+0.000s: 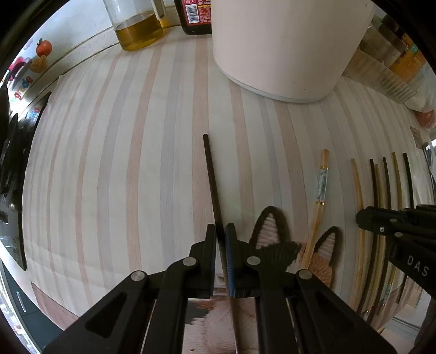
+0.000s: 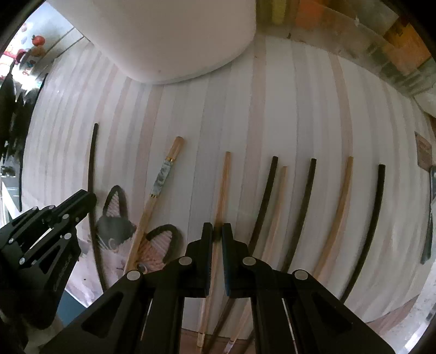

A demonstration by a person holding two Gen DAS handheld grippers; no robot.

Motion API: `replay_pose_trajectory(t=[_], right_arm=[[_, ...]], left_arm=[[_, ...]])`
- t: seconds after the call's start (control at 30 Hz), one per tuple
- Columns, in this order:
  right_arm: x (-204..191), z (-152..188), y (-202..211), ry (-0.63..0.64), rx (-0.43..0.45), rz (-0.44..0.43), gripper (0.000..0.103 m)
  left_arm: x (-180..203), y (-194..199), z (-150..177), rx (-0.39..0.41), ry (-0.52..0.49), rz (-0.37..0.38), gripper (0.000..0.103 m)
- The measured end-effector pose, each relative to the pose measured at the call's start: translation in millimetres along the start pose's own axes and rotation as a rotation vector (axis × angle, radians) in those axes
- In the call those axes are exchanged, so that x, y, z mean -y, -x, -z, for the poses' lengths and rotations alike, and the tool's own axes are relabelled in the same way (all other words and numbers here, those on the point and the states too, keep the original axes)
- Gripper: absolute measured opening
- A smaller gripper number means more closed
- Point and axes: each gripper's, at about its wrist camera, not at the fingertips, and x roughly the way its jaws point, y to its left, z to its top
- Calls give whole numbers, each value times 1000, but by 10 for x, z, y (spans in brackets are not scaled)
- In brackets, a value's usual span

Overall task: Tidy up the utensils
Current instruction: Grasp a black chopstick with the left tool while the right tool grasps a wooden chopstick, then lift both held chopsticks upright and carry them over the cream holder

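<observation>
A dark chopstick [image 1: 211, 174] lies lengthwise on the striped mat [image 1: 122, 163], and my left gripper [image 1: 220, 227] is shut on its lower part. In the right wrist view, my right gripper [image 2: 217, 226] is shut on a light wooden chopstick [image 2: 223, 185]. Between the two lies a wooden chopstick with a marbled band [image 2: 162, 174], its lower end resting on a knitted cat-shaped coaster [image 2: 120, 226]. Several more dark and light chopsticks [image 2: 308, 201] lie side by side to the right. Both grippers point down at the mat, the left gripper [image 2: 87, 197] standing left of the right one.
A tall white round container [image 1: 286, 49] stands at the back of the mat. Behind it are an oil bottle [image 1: 136, 30], a dark sauce bottle [image 1: 196, 19] and packaged goods [image 1: 403, 57] at the back right. The mat's left half is bare.
</observation>
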Motion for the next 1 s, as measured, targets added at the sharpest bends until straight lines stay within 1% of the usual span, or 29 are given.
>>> replay_pose_trajectory(t=[0.1,0.33,0.5,0.83,1.0], right_arm=[[15,-5,7,-14,1,-6,7],[2,-10,-45,-24,-1,-7,7],[16,-20,-41,-30,-1,-8,7],[10,-37,-39,-40,-3,-3,7],[-6,-30,-32,-39,8,8,7]], left_arm=[[20,-3,15,-4,-5,-6,5],[43,-47,-110,-9,-4,0,4],[3,-71,-174,-6,-5,17,5],[-31,-96,-207,15,-13,22,5],[18,-106,-221,7,-33,-1,5]])
